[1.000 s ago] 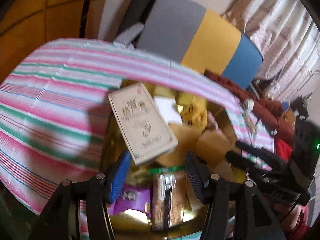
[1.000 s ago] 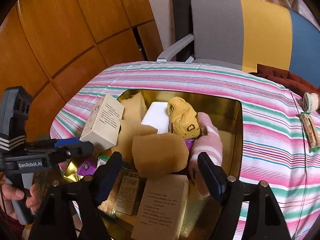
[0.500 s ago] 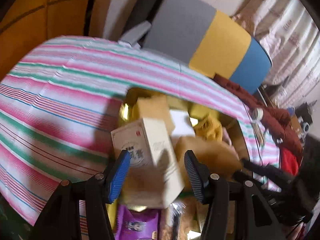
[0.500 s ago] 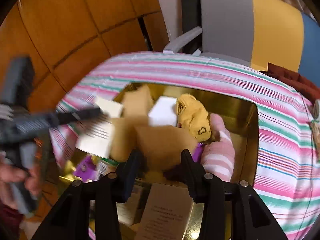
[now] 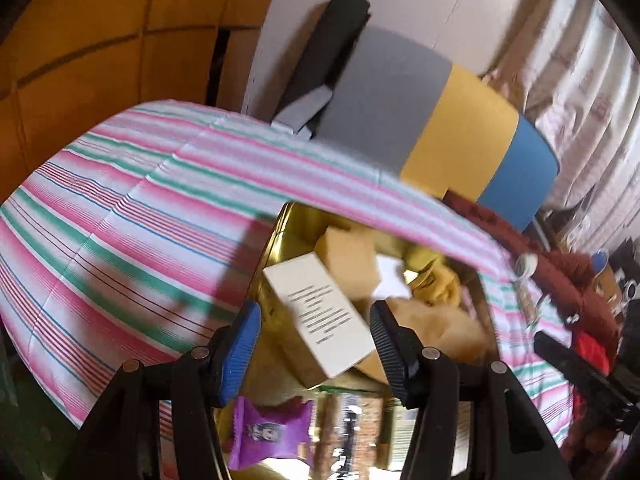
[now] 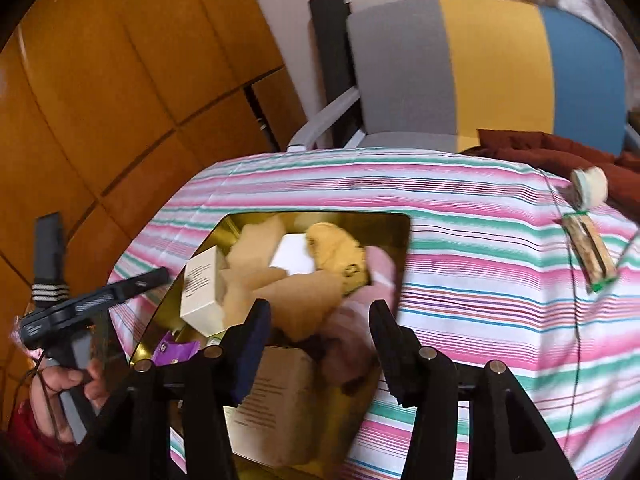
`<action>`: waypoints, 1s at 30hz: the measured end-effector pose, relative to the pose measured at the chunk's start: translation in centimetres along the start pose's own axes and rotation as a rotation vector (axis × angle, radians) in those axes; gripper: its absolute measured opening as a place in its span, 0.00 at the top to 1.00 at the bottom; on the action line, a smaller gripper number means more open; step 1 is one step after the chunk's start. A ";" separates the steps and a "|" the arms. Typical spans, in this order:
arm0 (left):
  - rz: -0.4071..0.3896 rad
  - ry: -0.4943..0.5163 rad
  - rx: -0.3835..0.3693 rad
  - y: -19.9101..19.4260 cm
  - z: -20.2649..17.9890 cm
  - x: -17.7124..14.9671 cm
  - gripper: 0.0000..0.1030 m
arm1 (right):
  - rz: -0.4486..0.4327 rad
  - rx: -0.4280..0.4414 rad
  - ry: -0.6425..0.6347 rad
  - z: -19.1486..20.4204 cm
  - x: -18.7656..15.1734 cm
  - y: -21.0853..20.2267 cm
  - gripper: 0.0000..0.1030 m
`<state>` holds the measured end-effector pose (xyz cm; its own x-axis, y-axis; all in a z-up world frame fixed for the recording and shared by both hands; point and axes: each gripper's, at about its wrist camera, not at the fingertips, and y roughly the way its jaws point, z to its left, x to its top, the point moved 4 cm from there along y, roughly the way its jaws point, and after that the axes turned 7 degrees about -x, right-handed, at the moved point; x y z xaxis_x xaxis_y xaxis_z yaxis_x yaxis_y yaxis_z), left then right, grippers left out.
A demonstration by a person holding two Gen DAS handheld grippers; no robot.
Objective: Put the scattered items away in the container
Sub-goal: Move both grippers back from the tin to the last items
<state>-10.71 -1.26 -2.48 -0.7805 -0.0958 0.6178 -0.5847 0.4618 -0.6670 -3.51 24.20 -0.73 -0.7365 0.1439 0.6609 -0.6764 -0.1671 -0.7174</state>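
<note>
Gold tray (image 6: 400,222): landmark | snack bar (image 6: 592,256): on cloth, well right of tray, long axis roughly along tray's right edge | right gripper (image 6: 320,320): nearer, jaws just opening, narrow, empty | left gripper (image 5: 316,316): tray's left side, jaws apart, empty

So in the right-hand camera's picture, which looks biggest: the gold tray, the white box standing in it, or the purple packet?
1. Gold tray, by far the largest; it holds the others.
2. White box.
3. Purple packet, though the gripper hides part of it, so its full size is unsure.
</note>
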 end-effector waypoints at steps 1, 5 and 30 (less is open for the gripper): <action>-0.006 -0.002 -0.004 -0.2 -0.3 0.1 0.43 | 0.000 -0.008 0.007 -0.6 0.0 -0.2 0.49; 0.016 -0.009 -0.064 0.1 -2.9 -0.4 0.41 | 0.004 -0.027 0.033 -3.1 -0.5 -0.9 0.49; 0.305 0.251 -0.295 11.1 -27.8 -7.8 0.36 | 0.001 -0.407 0.148 -26.4 -0.2 -4.7 0.34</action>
<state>-4.97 29.08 -3.09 -0.8075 0.2812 0.5185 -0.2222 0.6692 -0.7091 -0.34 50.68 -3.33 -0.7104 0.2869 0.6426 -0.6013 0.2271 -0.7661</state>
